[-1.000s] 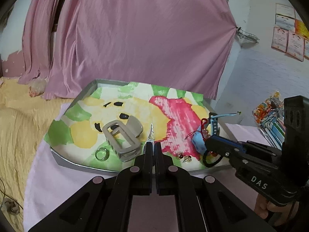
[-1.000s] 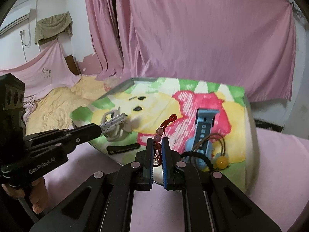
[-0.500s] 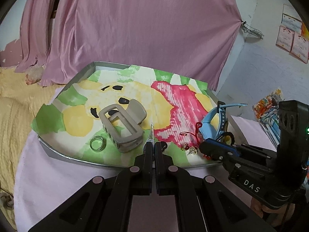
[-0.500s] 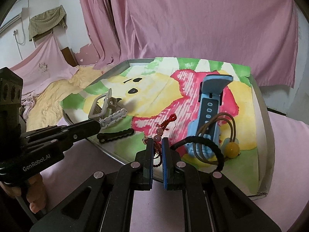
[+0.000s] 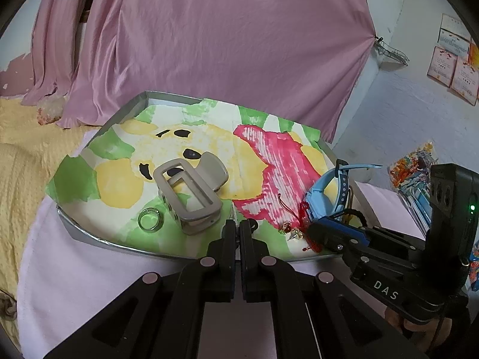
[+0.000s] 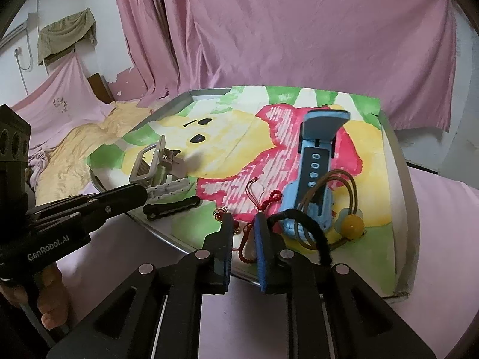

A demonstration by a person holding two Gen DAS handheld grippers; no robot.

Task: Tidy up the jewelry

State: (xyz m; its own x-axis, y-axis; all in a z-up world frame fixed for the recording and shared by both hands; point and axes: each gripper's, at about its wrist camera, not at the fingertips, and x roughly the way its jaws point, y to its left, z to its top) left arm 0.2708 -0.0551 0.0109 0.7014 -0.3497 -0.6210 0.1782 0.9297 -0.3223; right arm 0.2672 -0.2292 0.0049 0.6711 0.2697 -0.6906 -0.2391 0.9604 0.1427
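Note:
A metal tray (image 5: pixel 89 234) lined with a painted paper holds the jewelry. My right gripper (image 6: pixel 243 222) is open at the tray's near edge. The red cord bracelet (image 6: pixel 265 202) with beads lies on the paper between and beyond its fingers. My left gripper (image 5: pixel 238 226) is shut, and I see nothing between its fingers. Its tip sits just in front of the grey claw clip (image 5: pixel 191 194) and a black hair clip (image 6: pixel 170 208). A clear glass ring (image 5: pixel 149 220) lies left of the claw clip. The blue watch (image 6: pixel 317 167) stands on the right.
A black hair tie (image 6: pixel 311 230) and a brown hair tie with a yellow bead (image 6: pixel 350 224) lie by the watch. Pink cloth covers the table around the tray. A pink curtain hangs behind. A hand (image 6: pixel 51 296) holds the left gripper.
My right gripper has opened and let the red bracelet down onto the tray's near edge. Both grippers came lower and closer to the tray. The left one stayed shut.

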